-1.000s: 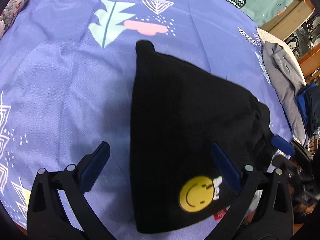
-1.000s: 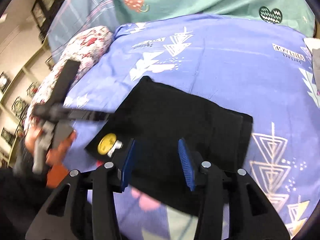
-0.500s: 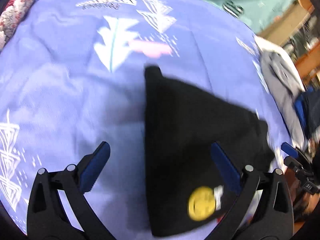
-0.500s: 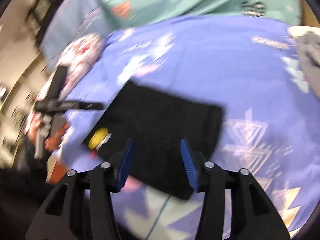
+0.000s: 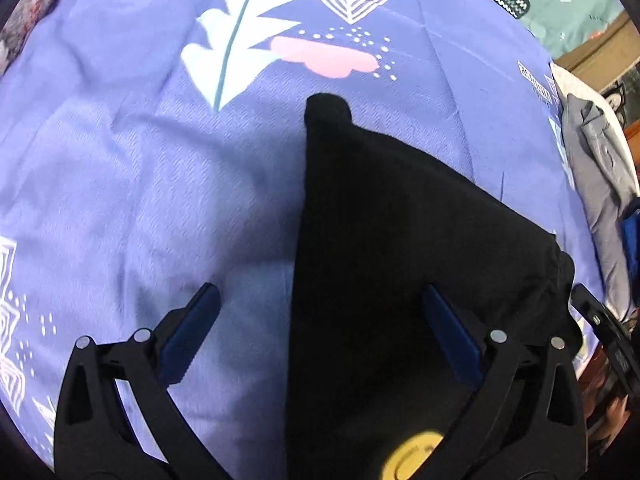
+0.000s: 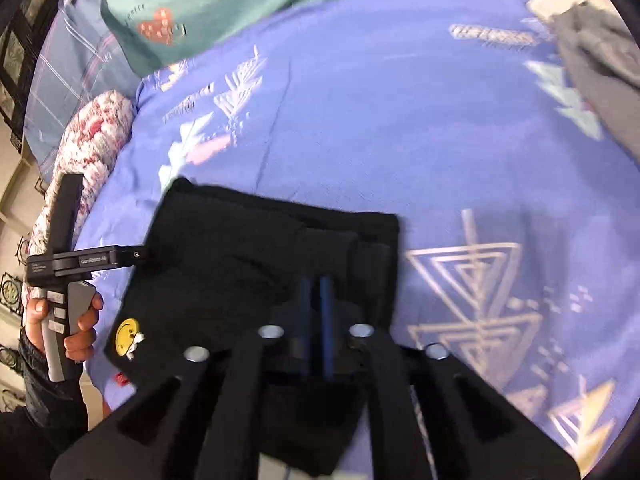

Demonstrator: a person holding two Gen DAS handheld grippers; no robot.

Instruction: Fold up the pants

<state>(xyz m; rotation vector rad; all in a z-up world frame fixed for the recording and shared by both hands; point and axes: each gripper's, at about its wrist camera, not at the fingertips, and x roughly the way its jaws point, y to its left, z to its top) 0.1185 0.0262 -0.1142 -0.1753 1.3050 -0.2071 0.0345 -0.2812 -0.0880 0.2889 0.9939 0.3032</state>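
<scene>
The black pants (image 5: 400,272) lie folded on the purple bedsheet (image 5: 140,180), with a yellow smiley patch (image 5: 412,460) at the near edge. My left gripper (image 5: 316,312) is open above them, its right finger over the cloth and its left finger over the sheet. In the right wrist view the pants (image 6: 248,248) show the smiley patch (image 6: 127,332) at the left corner. My right gripper (image 6: 316,284) is shut on the near edge of the pants. The left gripper's body (image 6: 72,260) shows at the left, held in a hand.
A grey garment (image 5: 600,184) lies at the right side of the bed, also seen in the right wrist view (image 6: 600,60). A teal blanket (image 6: 260,8) lies at the back. A floral pillow (image 6: 92,140) sits at the left.
My right gripper has closed its fingers onto the near edge of the pants. My left gripper has shifted slightly over the pants and stays open.
</scene>
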